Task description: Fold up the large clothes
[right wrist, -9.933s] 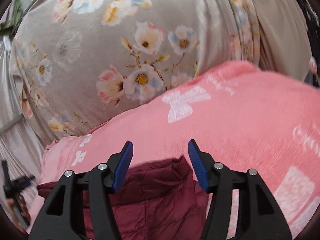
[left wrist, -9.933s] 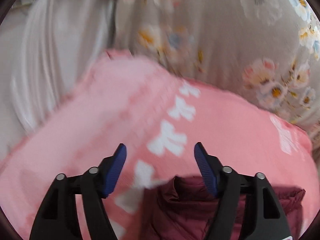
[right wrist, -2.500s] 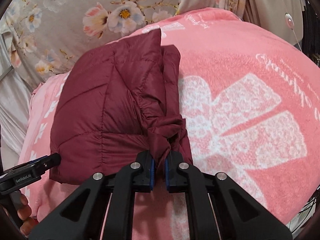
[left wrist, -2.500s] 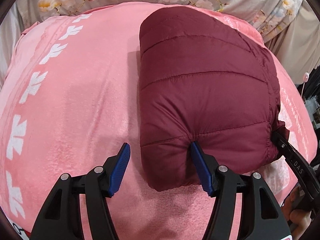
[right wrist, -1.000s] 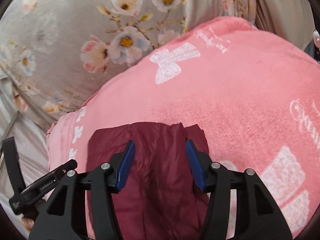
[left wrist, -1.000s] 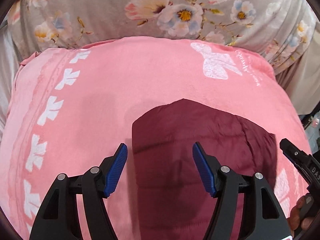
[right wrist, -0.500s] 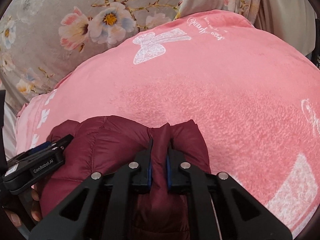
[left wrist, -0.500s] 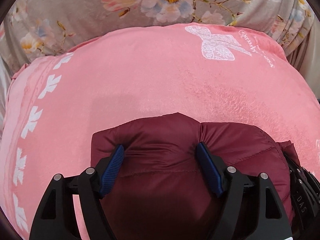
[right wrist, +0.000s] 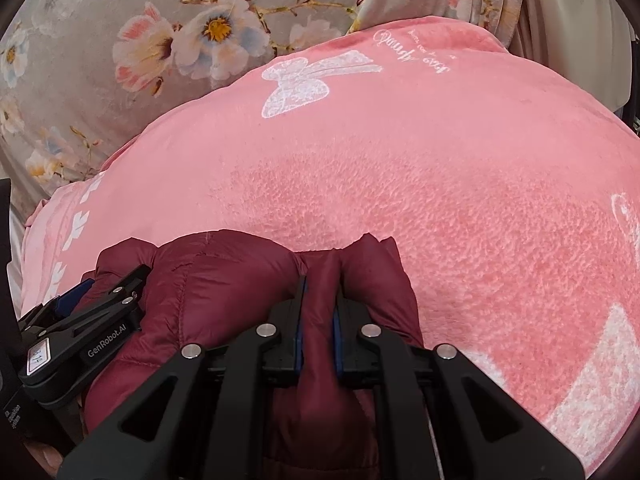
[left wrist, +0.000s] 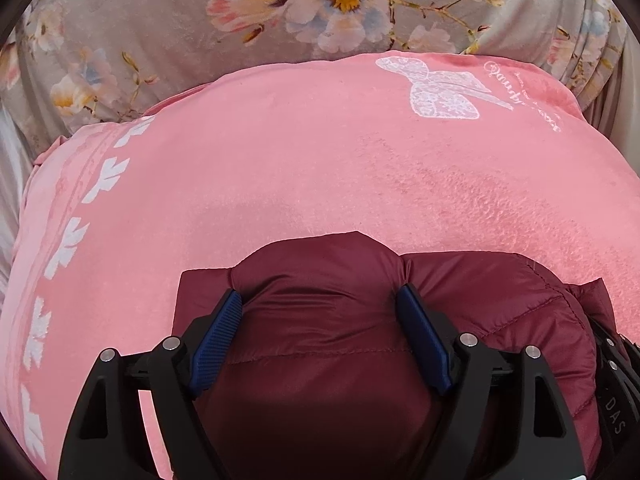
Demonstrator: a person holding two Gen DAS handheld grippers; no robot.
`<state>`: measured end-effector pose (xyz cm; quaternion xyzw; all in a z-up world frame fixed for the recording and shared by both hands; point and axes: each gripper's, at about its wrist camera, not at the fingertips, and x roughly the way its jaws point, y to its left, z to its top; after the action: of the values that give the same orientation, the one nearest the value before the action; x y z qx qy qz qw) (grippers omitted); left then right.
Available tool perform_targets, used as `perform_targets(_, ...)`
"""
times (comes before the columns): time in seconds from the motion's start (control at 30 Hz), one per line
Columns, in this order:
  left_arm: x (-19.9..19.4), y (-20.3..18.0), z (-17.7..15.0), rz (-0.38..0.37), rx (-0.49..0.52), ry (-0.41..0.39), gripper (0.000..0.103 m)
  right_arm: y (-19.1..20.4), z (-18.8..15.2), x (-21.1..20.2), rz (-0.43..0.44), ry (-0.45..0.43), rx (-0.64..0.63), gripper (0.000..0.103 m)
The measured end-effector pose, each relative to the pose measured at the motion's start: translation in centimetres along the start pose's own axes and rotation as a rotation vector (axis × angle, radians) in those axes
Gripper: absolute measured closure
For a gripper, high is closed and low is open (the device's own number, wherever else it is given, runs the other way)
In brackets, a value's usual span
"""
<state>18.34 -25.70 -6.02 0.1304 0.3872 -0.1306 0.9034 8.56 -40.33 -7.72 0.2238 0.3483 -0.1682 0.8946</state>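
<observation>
A folded maroon puffer jacket point(left wrist: 500, 304) lies on the pink blanket point(left wrist: 280, 168) at the near edge. My left gripper point(left wrist: 320, 300) is wide open, and a puffy fold of the jacket bulges between its blue pads point(left wrist: 420, 332), which press into the fabric. My right gripper point(right wrist: 319, 284) is shut on a ridge of the jacket point(right wrist: 224, 276) at its right side. The left gripper also shows in the right wrist view point(right wrist: 80, 312), at the jacket's left side.
The pink blanket point(right wrist: 440, 168) with white bows and lettering covers the bed. A grey floral cover point(left wrist: 200, 12) rises behind it. Pale curtain folds point(right wrist: 580, 4) hang at the far right.
Over the last second my right gripper shut on the jacket ridge and my left gripper pushed down around the jacket's fold. In the last half second nothing has visibly changed.
</observation>
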Motion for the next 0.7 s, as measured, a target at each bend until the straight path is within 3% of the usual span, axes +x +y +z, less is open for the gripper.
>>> perform_targets(0.7,0.14,-0.19,-0.16,0.02,-0.002,-0.023,0.025,0.25,-0.13,0.46,-0.014,-0.004,-0.012,0.095)
